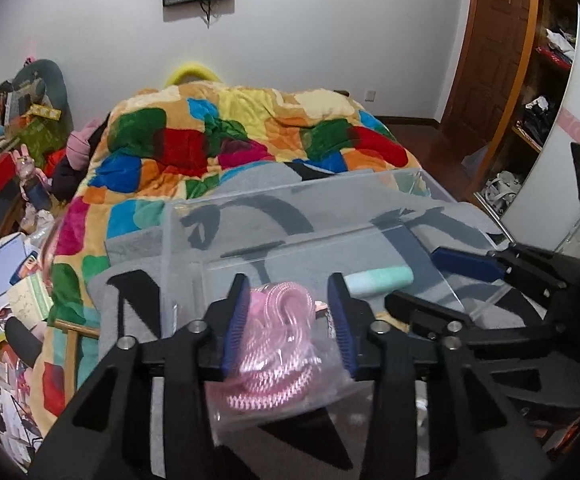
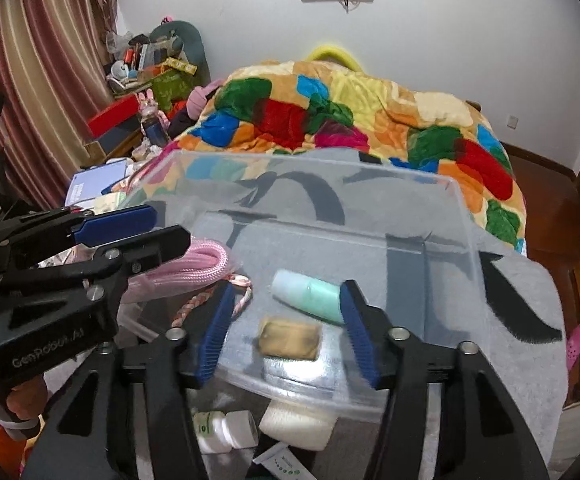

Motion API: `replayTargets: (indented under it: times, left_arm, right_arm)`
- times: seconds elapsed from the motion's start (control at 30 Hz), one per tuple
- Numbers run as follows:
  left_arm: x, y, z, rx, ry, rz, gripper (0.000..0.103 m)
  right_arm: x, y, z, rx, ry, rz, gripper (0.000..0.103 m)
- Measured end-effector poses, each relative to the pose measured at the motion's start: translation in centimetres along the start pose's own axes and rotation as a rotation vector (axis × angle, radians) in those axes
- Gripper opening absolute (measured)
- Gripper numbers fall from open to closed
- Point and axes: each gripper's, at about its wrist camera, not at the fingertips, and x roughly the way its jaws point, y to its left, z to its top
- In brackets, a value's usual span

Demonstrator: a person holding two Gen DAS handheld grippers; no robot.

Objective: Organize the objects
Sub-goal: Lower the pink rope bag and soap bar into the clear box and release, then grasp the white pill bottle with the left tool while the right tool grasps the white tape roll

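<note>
My left gripper (image 1: 288,320) is shut on a clear bag of coiled pink rope (image 1: 278,344) and holds it at the near left rim of a clear plastic bin (image 1: 194,248) on the bed. The rope also shows in the right wrist view (image 2: 206,264), under the left gripper (image 2: 162,232). My right gripper (image 2: 286,328) is open and empty, hovering over the bin's (image 2: 465,216) near edge. Inside the bin lie a mint green tube (image 2: 309,292), also in the left wrist view (image 1: 381,278), and a small tan packet (image 2: 290,338).
The bin sits on a grey blanket (image 2: 529,300) with black letters, over a colourful quilt (image 1: 210,140). In front of the bin lie a white pill bottle (image 2: 226,430), a white roll (image 2: 293,426) and a sachet (image 2: 280,464). Cluttered nightstand (image 1: 6,208) at left; wardrobe shelves (image 1: 545,92) at right.
</note>
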Motion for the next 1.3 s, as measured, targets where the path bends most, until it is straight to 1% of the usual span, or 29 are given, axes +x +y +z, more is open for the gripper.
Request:
replayTargets:
  times: [0.03,0.07,0.1,0.17,0.3,0.5,0.63,0.77,0.93,0.97,1.0,1.07,1.17,1.3]
  left_arm:
    - [-0.5,0.0,-0.1,-0.001,-0.009,-0.006,0.050]
    - [-1.1,0.0,-0.3,-0.005,-0.019,-0.008,0.057]
    - [-1.6,0.0,-0.5,-0.006,-0.028,-0.007,0.060]
    - [-2.5,-0.2,-1.0,0.004,-0.043,0.000,0.062]
    - [-4.1,-0.6,-2.0,0.027,-0.072,0.011,0.068]
    - [-5.1,-1.9,-4.4,0.061,-0.068,-0.012,0.069]
    - [-4.0,-3.1,-6.2,0.086,-0.020,-0.053,0.069]
    - [-1.7,-4.1,-7.4,0.112,0.039,-0.065,0.069]
    - [0.3,-5.2,-8.1,0.108,0.097,-0.166,0.069]
    - [0.5,-5.4,-8.2,0.111,0.101,-0.174,0.064]
    - [0.7,-5.6,-8.3,0.118,0.109,-0.177,0.053]
    - [0.8,-5.8,-8.6,0.125,0.119,-0.185,0.038]
    - [0.1,-5.4,-9.0,0.123,0.088,-0.170,0.038]
    - [-0.9,-4.5,-9.9,0.114,0.062,-0.135,0.038]
  right_arm:
    - [-0.4,0.1,-0.1,-0.009,-0.010,-0.006,0.055]
    - [-0.8,0.1,-0.2,-0.015,-0.019,-0.013,0.056]
    - [-1.5,0.0,-0.4,-0.021,-0.036,-0.023,0.057]
    - [-2.8,-0.3,-1.0,-0.024,-0.060,-0.029,0.058]
    - [-4.8,-1.1,-2.3,-0.010,-0.085,-0.025,0.060]
    - [-6.5,-2.4,-4.8,0.022,-0.088,-0.007,0.060]
    - [-6.4,-2.7,-6.1,0.033,-0.071,-0.004,0.060]
    - [-6.1,-2.7,-6.8,0.034,-0.058,-0.007,0.060]
    - [-5.5,-2.6,-7.1,0.027,-0.044,-0.015,0.060]
    - [-5.2,-2.6,-7.1,0.028,-0.038,-0.011,0.060]
    - [-5.0,-2.6,-7.1,0.030,-0.033,-0.006,0.060]
    - [-4.4,-2.4,-7.1,0.032,-0.025,0.001,0.059]
    - [-3.6,-2.3,-6.9,0.045,-0.011,0.020,0.055]
    - [-1.7,-1.9,-6.7,0.062,0.032,0.056,0.046]
